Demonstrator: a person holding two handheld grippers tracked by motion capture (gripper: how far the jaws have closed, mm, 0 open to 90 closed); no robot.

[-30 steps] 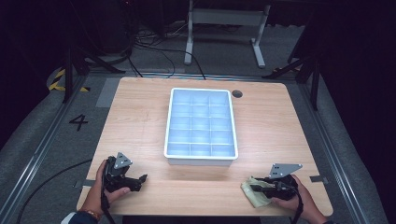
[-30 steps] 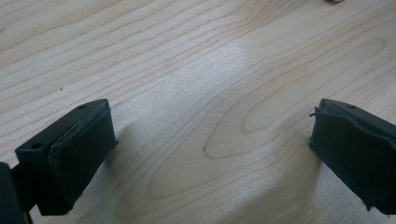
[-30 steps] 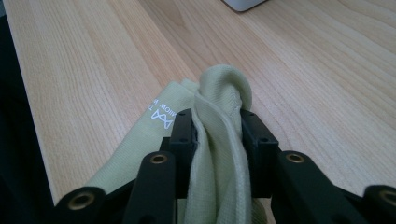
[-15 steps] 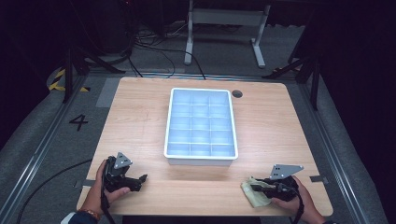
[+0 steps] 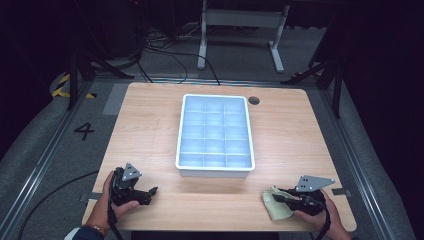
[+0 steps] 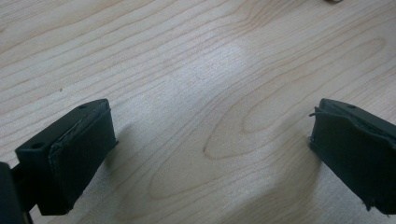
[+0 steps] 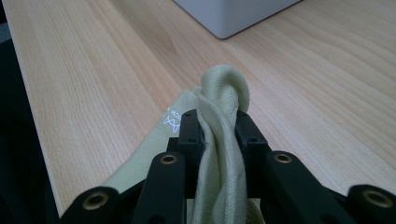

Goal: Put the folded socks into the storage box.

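Observation:
A pale yellow-green cloth lies at the table's front right edge. My right gripper is shut on a bunched fold of the cloth, which bulges up between the two black jaws; its jaws have just been closing on that fold. A white printed mark shows on the flat part of the cloth beside the left jaw. At the front left, my left gripper rests low over the bare wood, its jaws wide apart and nothing between its fingers. A white compartment tray stands mid-table between the two grippers.
The tray's corner stands just beyond the held cloth. A dark round grommet hole sits at the table's back, right of the tray. Cables and a metal stand's feet lie on the floor behind. The table's front edge is close to both hands.
The right gripper's jaws closed a little further on the cloth. Both hands stayed about where they were.

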